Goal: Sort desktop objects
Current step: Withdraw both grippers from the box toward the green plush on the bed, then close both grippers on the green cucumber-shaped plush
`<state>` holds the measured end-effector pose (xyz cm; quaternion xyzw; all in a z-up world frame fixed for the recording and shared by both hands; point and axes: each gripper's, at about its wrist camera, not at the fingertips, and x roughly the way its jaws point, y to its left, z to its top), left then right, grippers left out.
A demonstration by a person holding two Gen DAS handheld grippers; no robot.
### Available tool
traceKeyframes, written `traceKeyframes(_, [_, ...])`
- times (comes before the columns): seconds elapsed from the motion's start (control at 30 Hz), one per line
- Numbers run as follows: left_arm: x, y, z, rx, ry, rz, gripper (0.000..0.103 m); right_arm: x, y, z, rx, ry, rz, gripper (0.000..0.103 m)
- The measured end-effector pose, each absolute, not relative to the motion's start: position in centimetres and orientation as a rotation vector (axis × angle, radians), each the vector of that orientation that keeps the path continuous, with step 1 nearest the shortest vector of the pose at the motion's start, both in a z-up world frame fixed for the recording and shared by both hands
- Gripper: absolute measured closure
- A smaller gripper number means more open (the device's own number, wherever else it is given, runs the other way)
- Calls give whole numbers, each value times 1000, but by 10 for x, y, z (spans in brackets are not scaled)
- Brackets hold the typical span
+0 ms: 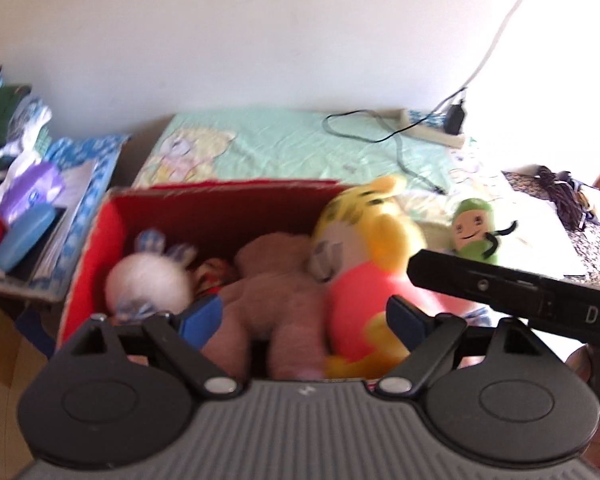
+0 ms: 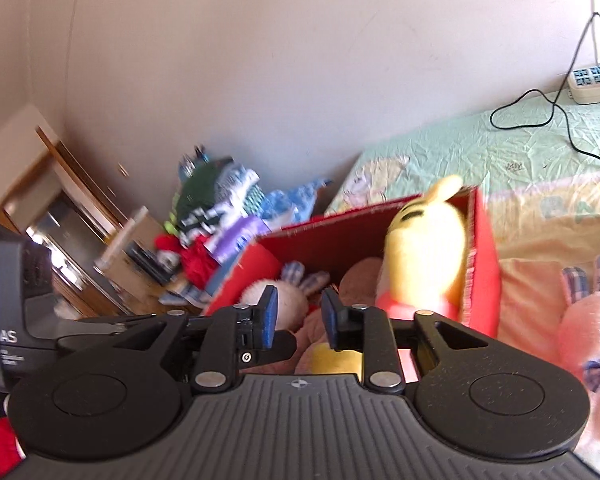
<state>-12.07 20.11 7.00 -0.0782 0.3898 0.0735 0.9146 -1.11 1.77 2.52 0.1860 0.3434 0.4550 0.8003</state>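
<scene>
Brown plush [image 1: 284, 292] blurred, its lower part hidden behind the left tool [image 1: 304, 320]

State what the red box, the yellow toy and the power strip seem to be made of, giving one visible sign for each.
Red box: likely cardboard with a matt red face; its cut rim looks raw and ragged.
Yellow toy: plush fabric, fuzzy with soft rounded edges.
Power strip: probably hard plastic, smooth and off-white, with moulded sockets.
</scene>
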Motion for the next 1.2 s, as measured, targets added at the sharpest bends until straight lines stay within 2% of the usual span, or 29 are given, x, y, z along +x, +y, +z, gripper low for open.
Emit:
traceKeyframes(0.13, [-111,171,79,-174,766,90,15,-8,-24,29,468,717,962,69])
traceKeyframes(0.33, [-86,115,77,-181,758,-13,15,5,-89,15,536,751,862,69])
traceKeyframes(0.7, [-39,18,28,-121,844,-142,15,38,-192,-24,583,845,613,68])
traceKeyframes(0.87, [-9,3,19,-93,843,-131,15,50,-208,-31,554,883,591,64])
traceKeyframes(1.2, [56,21,1,-120,872,-44,15,108,-216,-30,547,909,598,58])
